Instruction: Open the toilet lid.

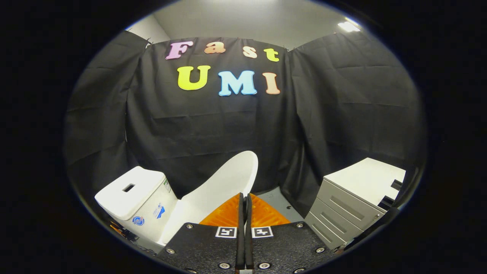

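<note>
The white toilet lid [224, 182] stands half raised, tilted up and away from the white tank [131, 190] to its left. My gripper [244, 198] is right at the lid's near rim, with the fingers closed together and the tips pinching that edge. The lid's smooth face rises beyond and to the left of the fingers. The bowl and seat are hidden below the gripper body.
A grey drawer cabinet [346, 209] with a white top stands to the right of the fingers. A strip of grey floor [276, 203] lies between it and the toilet. Black cloth walls close in behind and on both sides.
</note>
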